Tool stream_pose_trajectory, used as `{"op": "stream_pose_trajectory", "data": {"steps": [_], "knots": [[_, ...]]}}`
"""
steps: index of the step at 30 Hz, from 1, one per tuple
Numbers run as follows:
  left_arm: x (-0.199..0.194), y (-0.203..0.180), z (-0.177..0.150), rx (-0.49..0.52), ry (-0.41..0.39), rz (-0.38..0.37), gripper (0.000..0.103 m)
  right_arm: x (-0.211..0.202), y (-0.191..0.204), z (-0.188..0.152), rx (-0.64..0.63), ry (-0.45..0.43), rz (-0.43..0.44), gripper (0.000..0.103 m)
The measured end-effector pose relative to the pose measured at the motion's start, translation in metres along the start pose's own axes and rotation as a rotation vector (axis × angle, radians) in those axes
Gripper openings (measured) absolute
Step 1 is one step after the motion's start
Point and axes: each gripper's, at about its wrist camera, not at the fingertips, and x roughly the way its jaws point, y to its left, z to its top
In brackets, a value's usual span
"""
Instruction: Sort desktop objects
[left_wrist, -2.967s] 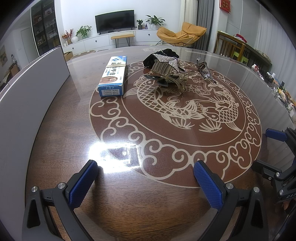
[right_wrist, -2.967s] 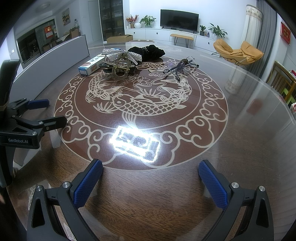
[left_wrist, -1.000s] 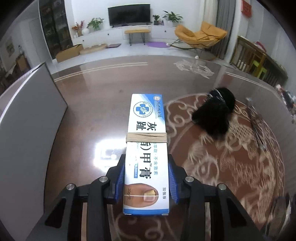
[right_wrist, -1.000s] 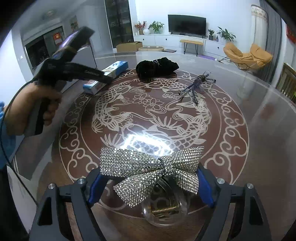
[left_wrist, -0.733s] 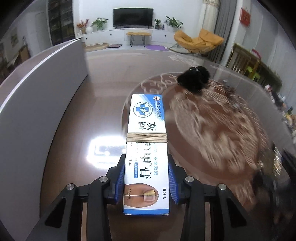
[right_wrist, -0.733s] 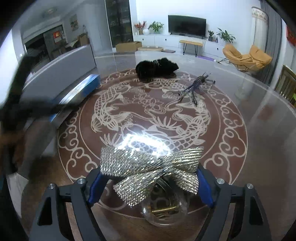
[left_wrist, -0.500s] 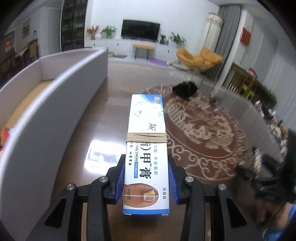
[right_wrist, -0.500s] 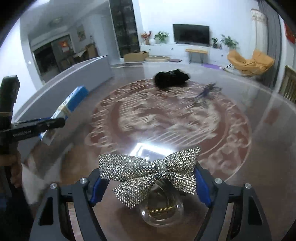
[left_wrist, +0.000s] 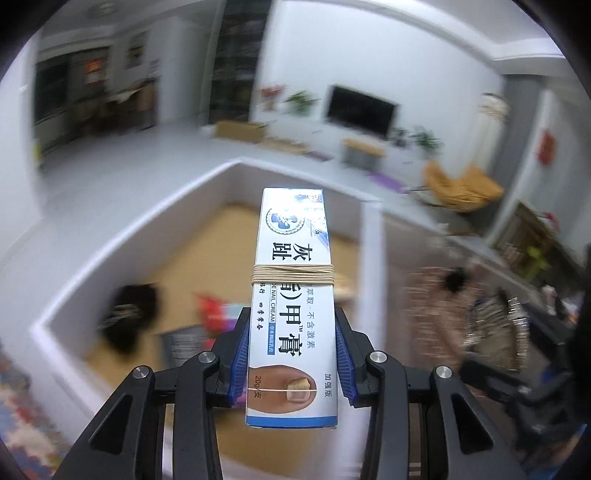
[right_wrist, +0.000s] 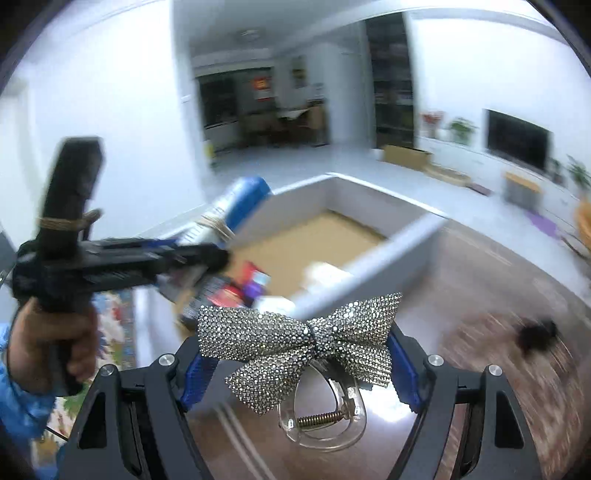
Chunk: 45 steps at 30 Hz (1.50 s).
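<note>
My left claw (left_wrist: 291, 363) grips the cream box (left_wrist: 293, 295) at centre frame, over the grey bin (left_wrist: 110, 254) holding blurred items; it reads "NAIL CREAM" and "20g", with a rubber band (left_wrist: 293, 274) round it. My right claw (right_wrist: 295, 363) clamps the rhinestone bow hair clip (right_wrist: 295, 339) at lower centre, the bin wall (right_wrist: 369, 269) just behind it, above the brown surface (right_wrist: 498, 280).

The left gripper (left_wrist: 291, 365) points forward and down, its blue pads (left_wrist: 238, 363) clamped on the sides of a box (left_wrist: 292, 317). A hand (right_wrist: 55, 336) in a blue sleeve grips its handle. The right gripper (right_wrist: 295, 365) is tilted downward, its jaws wide, pressing both ends of a bow clip (right_wrist: 295, 339).
</note>
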Motion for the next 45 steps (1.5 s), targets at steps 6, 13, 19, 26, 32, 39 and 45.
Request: {"op": "stream_pose_trajectory", "data": {"steps": [6, 13, 19, 26, 32, 39, 45], "knots": [[0.039, 0.085, -0.018, -0.126, 0.142, 0.117, 0.042, 0.096, 0.062, 0.025, -0.095, 0.163, 0.101, 0.08], [0.036, 0.085, -0.028, -0.117, 0.102, 0.161, 0.097, 0.143, 0.084, 0.009, -0.134, 0.27, 0.075, 0.099], [0.019, 0.068, -0.034, -0.122, 0.021, 0.146, 0.097, 0.092, 0.063, 0.008, -0.083, 0.094, 0.025, 0.101], [-0.017, 0.022, -0.035, -0.107, -0.097, 0.032, 0.097, 0.019, -0.006, -0.015, -0.013, -0.061, -0.116, 0.103], [-0.032, -0.056, -0.035, 0.006, -0.143, -0.103, 0.098, -0.035, -0.111, -0.109, 0.134, 0.033, -0.347, 0.103], [-0.015, -0.186, -0.065, 0.239, -0.058, -0.293, 0.103, -0.086, -0.219, -0.23, 0.305, 0.245, -0.596, 0.103], [0.078, -0.272, -0.131, 0.444, 0.157, -0.241, 0.103, -0.115, -0.258, -0.255, 0.475, 0.212, -0.602, 0.103]]}}
